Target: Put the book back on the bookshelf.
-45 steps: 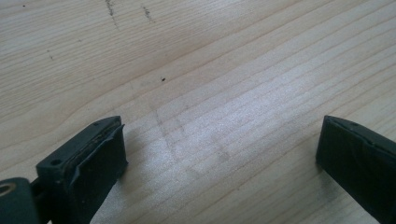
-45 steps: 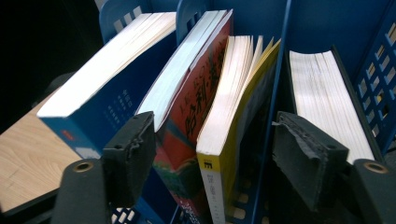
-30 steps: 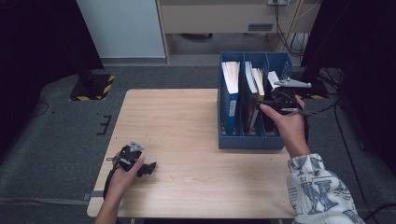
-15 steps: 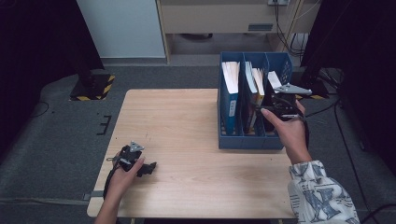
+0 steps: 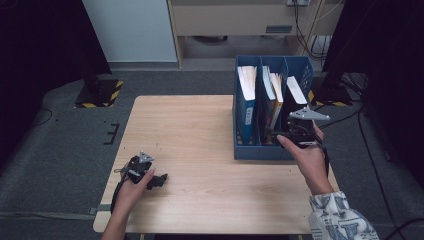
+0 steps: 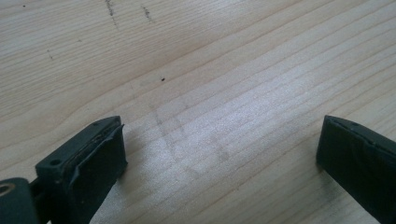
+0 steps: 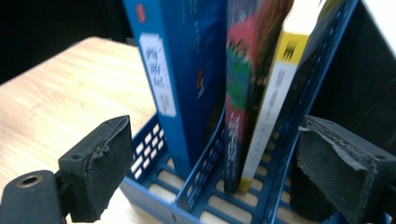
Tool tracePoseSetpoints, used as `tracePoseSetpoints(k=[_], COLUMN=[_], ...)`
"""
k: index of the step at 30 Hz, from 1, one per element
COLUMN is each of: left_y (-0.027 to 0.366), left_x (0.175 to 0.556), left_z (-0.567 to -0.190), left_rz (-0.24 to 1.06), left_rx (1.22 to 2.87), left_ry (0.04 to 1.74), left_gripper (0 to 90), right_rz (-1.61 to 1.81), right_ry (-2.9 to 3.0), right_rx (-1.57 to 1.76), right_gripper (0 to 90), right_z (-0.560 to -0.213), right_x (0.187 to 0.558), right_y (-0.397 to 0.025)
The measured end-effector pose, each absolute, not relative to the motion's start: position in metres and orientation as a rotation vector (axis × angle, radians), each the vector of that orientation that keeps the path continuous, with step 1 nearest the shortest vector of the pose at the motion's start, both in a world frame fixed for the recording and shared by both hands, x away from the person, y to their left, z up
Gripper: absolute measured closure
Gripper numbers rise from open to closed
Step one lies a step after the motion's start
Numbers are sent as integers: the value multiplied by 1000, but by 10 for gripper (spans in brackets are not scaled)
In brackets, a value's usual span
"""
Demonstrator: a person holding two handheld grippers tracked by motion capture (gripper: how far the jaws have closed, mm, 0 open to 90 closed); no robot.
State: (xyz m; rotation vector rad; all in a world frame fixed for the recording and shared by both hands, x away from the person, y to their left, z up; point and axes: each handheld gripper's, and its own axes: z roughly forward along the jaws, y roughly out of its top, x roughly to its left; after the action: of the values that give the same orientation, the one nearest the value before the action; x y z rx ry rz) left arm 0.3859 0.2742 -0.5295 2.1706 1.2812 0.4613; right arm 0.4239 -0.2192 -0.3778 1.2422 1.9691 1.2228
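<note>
A blue three-slot file rack [image 5: 260, 150] stands on the right side of the wooden table [image 5: 200, 130]. Its left slot holds a blue book [image 5: 246, 100], the middle slot holds thinner books [image 5: 272, 97], and the right slot holds a dark folder with a white edge [image 5: 296, 90]. My right gripper [image 5: 295, 134] hovers at the rack's near right corner. In the right gripper view it [image 7: 219, 135] is open, facing the blue book [image 7: 177, 70], a red-green book [image 7: 243, 84] and a white-yellow spine [image 7: 278, 98]. My left gripper [image 5: 159, 179] rests near the table's front left, open [image 6: 222, 135] over bare wood.
The table's near edge [image 5: 210, 231] runs just behind my left hand. Grey floor surrounds the table. A black stand with a yellow-striped base [image 5: 97, 92] is at the far left, and cables [image 5: 345, 115] trail at the right beside the rack.
My right gripper has come back from over the rack's rear toward its near right corner and lower. The left gripper has stayed in place.
</note>
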Motion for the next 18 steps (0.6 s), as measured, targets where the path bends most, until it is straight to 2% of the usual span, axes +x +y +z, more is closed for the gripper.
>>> tracePoseSetpoints(k=[18], left_y=[274], left_x=[386], left_z=[-530], left_rz=[461], left_rx=[2171], left_ry=[1277], left_gripper=[0], right_rz=[1189], right_ry=[2041], right_rx=[1248], right_gripper=[94], right_z=[-424], right_x=[389], right_y=[-215])
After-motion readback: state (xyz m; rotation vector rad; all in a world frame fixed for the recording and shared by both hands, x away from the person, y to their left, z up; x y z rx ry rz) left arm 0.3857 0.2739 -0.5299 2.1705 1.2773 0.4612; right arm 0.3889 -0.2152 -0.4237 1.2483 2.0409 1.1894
